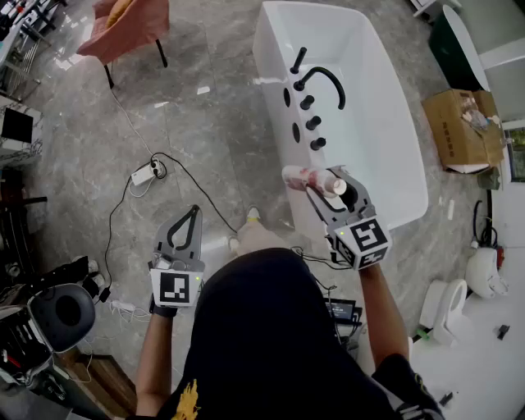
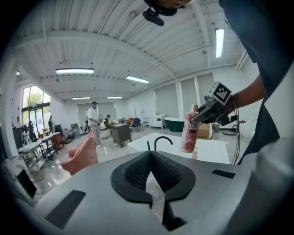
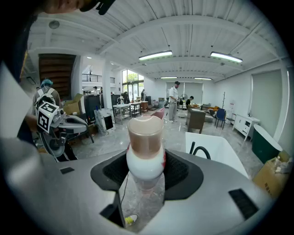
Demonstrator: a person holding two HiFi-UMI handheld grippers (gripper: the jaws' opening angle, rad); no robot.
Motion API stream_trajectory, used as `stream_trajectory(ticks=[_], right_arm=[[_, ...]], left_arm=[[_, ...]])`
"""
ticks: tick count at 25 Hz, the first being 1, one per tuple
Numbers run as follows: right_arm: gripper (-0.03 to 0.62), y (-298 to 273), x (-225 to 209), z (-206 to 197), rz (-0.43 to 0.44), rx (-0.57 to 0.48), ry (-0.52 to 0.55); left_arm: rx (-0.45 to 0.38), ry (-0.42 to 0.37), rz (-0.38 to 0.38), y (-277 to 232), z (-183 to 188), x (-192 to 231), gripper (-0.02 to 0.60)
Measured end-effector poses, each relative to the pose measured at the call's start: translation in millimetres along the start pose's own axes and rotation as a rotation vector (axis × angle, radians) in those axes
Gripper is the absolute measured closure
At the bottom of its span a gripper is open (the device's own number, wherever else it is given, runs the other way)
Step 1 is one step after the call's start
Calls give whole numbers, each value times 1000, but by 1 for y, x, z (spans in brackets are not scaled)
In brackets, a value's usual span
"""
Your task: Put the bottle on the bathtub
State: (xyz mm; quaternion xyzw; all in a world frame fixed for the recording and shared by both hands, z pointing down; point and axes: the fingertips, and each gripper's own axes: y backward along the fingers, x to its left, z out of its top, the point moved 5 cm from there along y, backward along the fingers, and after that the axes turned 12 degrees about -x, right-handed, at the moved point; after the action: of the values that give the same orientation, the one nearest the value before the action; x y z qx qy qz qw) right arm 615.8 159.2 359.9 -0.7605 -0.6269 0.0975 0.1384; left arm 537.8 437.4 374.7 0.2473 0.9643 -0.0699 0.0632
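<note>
The bottle (image 1: pixel 313 179), white and pink with a tan cap, lies crosswise in my right gripper (image 1: pixel 328 187), which is shut on it just above the near rim of the white bathtub (image 1: pixel 271 49). In the right gripper view the bottle (image 3: pixel 146 151) stands capped between the black pads, with the bathtub (image 3: pixel 220 147) to the right. My left gripper (image 1: pixel 195 212) is held over the grey floor left of the tub, shut with nothing in it. The left gripper view shows its tips (image 2: pixel 150 153) meeting, with the bottle (image 2: pixel 189 133) and the bathtub (image 2: pixel 206 149) beyond.
A black faucet (image 1: pixel 324 78) and several black knobs sit on the tub's near deck. A pink chair (image 1: pixel 123 25) stands far left, and a power strip with cables (image 1: pixel 143 174) lies on the floor. A cardboard box (image 1: pixel 459 127) and a toilet (image 1: pixel 447 308) are at right.
</note>
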Motion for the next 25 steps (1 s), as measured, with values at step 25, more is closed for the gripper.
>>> stream_trajectory(ticks=[25], right_arm=[[380, -183, -125, 98, -222, -94, -62]], left_arm=[[-113, -58, -92, -232, 16, 195, 565]])
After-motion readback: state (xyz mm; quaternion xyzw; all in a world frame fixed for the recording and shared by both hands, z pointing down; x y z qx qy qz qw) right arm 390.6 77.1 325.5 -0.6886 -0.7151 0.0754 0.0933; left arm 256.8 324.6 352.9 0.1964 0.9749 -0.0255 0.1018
